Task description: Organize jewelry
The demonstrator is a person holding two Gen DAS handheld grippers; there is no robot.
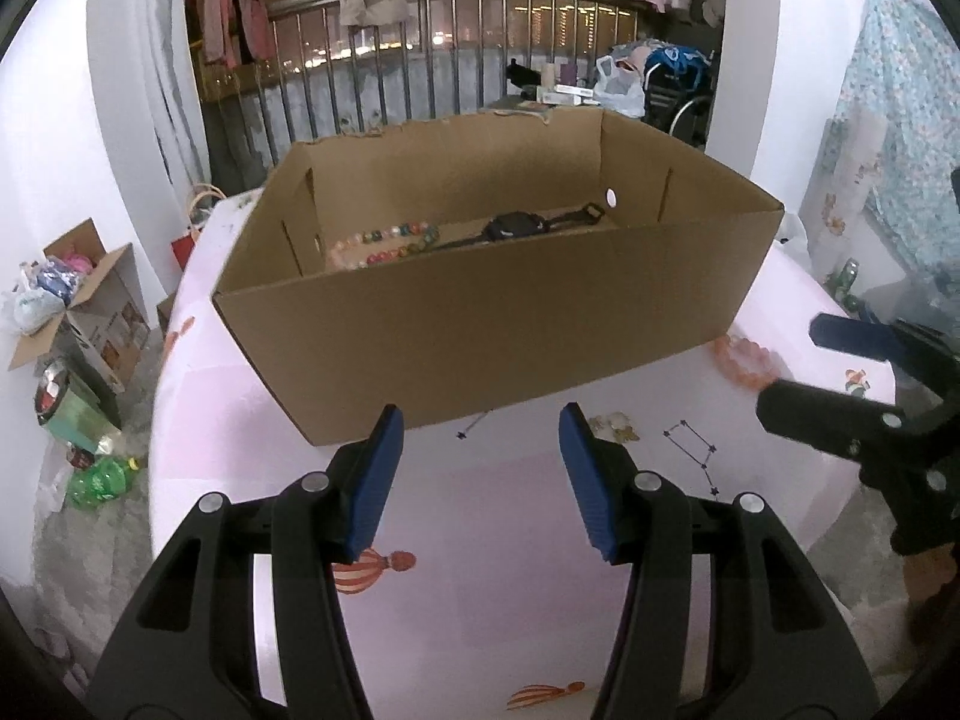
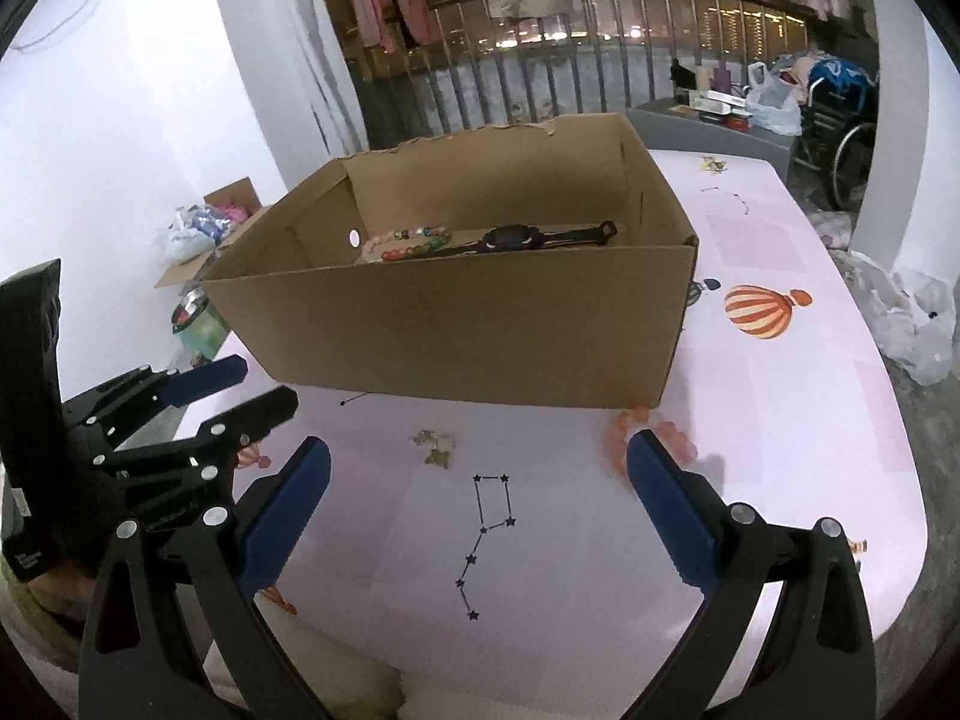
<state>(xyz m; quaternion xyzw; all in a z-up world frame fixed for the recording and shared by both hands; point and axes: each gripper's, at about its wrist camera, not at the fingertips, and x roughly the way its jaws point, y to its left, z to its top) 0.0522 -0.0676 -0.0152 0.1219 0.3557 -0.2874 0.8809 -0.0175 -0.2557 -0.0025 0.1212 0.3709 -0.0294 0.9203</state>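
Note:
An open cardboard box (image 1: 480, 324) (image 2: 456, 330) stands on the pink table. Inside it lie a multicoloured bead bracelet (image 1: 384, 243) (image 2: 414, 243) and a black watch (image 1: 516, 225) (image 2: 510, 237). A pink bead bracelet (image 1: 744, 360) (image 2: 666, 432) lies on the cloth by the box's near right corner. My right gripper (image 2: 477, 444) (image 1: 789, 363) is open, and its right fingertip hides part of that bracelet. My left gripper (image 1: 481, 420) (image 2: 267, 384) is open and holds nothing, just in front of the box's near wall.
The tablecloth (image 2: 780, 420) is printed with balloons and star patterns. Its rounded edge drops off on the left and right. An open carton (image 1: 78, 300) and bottles sit on the floor at the left. A plastic bag (image 2: 918, 324) lies beyond the table's right edge.

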